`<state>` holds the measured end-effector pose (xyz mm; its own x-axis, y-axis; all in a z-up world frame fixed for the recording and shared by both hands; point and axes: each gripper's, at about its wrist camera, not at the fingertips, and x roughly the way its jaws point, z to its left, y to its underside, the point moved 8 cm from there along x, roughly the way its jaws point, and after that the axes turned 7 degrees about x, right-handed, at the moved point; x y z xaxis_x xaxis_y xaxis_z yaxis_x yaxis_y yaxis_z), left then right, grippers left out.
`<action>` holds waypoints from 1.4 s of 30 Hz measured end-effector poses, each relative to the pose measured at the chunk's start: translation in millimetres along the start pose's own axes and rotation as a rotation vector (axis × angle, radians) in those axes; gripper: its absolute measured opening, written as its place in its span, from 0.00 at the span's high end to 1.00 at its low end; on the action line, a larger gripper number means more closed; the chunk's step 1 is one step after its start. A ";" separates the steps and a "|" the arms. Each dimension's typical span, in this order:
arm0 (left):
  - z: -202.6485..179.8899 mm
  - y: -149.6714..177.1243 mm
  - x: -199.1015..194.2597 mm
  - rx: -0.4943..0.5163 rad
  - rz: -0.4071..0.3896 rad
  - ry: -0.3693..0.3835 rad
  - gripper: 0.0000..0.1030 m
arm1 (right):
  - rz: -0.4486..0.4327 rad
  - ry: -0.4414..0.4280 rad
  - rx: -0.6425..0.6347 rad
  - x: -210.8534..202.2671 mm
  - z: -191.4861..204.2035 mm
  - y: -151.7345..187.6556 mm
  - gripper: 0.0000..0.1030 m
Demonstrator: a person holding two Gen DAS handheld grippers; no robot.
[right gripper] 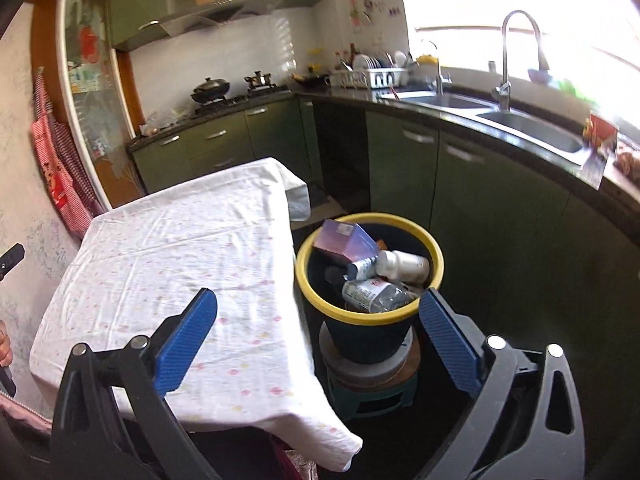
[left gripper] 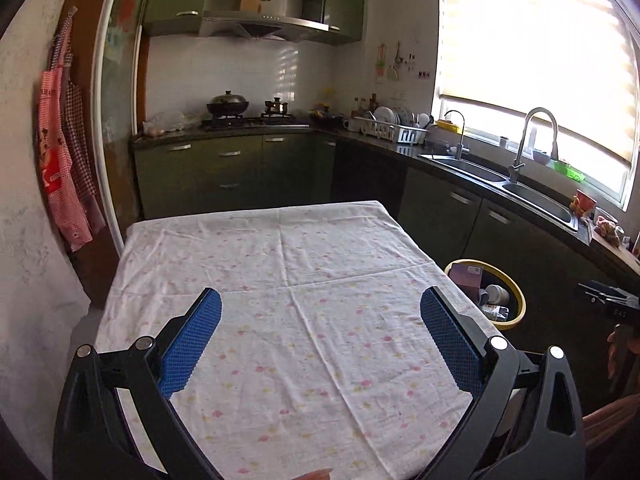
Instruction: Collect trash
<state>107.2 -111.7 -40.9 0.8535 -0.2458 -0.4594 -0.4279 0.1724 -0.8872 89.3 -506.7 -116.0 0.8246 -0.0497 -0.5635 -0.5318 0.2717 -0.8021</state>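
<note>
In your left wrist view, your left gripper [left gripper: 320, 316] fills the lower half of the frame, its blue pads [left gripper: 192, 340] spread wide with nothing between them. Under it lies the table [left gripper: 280, 264], covered by a white cloth with small pink and yellow marks. At the right edge of the table, right of centre, the bin [left gripper: 516, 300] shows its yellow rim, partly hidden behind the table corner and the right finger; a box [left gripper: 466, 276] and a white bottle [left gripper: 496, 294] sit inside. A black part of the other gripper pokes in at the right edge. Green cabinets, a stove with a wok [left gripper: 227, 105] and a sink [left gripper: 536, 200] run along the top and right.

In your right wrist view, your right gripper [right gripper: 318, 312] also stands wide apart and holds nothing. The bin [right gripper: 320, 308] is at lower centre between the pads but beyond them, standing on a round base atop a small stool [right gripper: 372, 392]. In it lie a purple box [right gripper: 344, 242], a white bottle [right gripper: 402, 266] and a clear bottle [right gripper: 376, 294]. The table [right gripper: 160, 256] takes the left side, its cloth corner hanging just beside the bin. The sink [right gripper: 532, 128] and tap [right gripper: 516, 48] sit upper right.
</note>
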 end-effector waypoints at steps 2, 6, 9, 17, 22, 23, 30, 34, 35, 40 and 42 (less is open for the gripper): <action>4.6 2.6 -18.7 0.003 -0.017 -0.011 0.05 | -0.015 -0.005 -0.029 -13.8 12.3 -0.5 0.07; 8.2 8.8 -43.9 -0.011 -0.031 -0.029 0.05 | -0.044 -0.021 -0.064 -34.1 30.1 0.8 0.06; 8.2 14.3 -57.0 -0.014 -0.036 -0.038 0.05 | -0.050 -0.030 -0.086 -42.6 38.9 4.8 0.06; 15.2 23.1 -77.3 -0.013 -0.032 -0.082 0.05 | -0.061 -0.044 -0.112 -50.2 51.2 5.0 0.06; 19.3 21.5 -79.4 -0.018 -0.032 -0.092 0.05 | -0.065 -0.045 -0.117 -49.1 54.7 2.4 0.06; 18.9 21.5 -79.2 -0.017 -0.031 -0.089 0.05 | -0.065 -0.046 -0.119 -48.8 55.2 3.1 0.06; 14.3 21.9 -75.1 -0.008 -0.020 -0.078 0.05 | -0.063 -0.049 -0.119 -48.1 55.3 3.4 0.06; 12.0 22.9 -73.9 -0.002 -0.017 -0.073 0.05 | -0.066 -0.050 -0.116 -48.6 55.0 3.3 0.06; 12.7 22.8 -73.6 -0.003 -0.017 -0.071 0.05 | -0.067 -0.050 -0.116 -48.7 55.0 3.3 0.06; 12.0 23.6 -71.8 -0.002 -0.012 -0.067 0.05 | -0.068 -0.048 -0.115 -48.8 54.4 3.7 0.06; 11.6 23.4 -72.0 -0.001 -0.013 -0.065 0.05 | -0.068 -0.049 -0.114 -48.9 54.2 3.6 0.06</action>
<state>39.2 -79.0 -28.1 0.8764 -0.1858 -0.4442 -0.4169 0.1686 -0.8932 57.6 -451.1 -80.6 0.8666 -0.0166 -0.4987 -0.4902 0.1581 -0.8572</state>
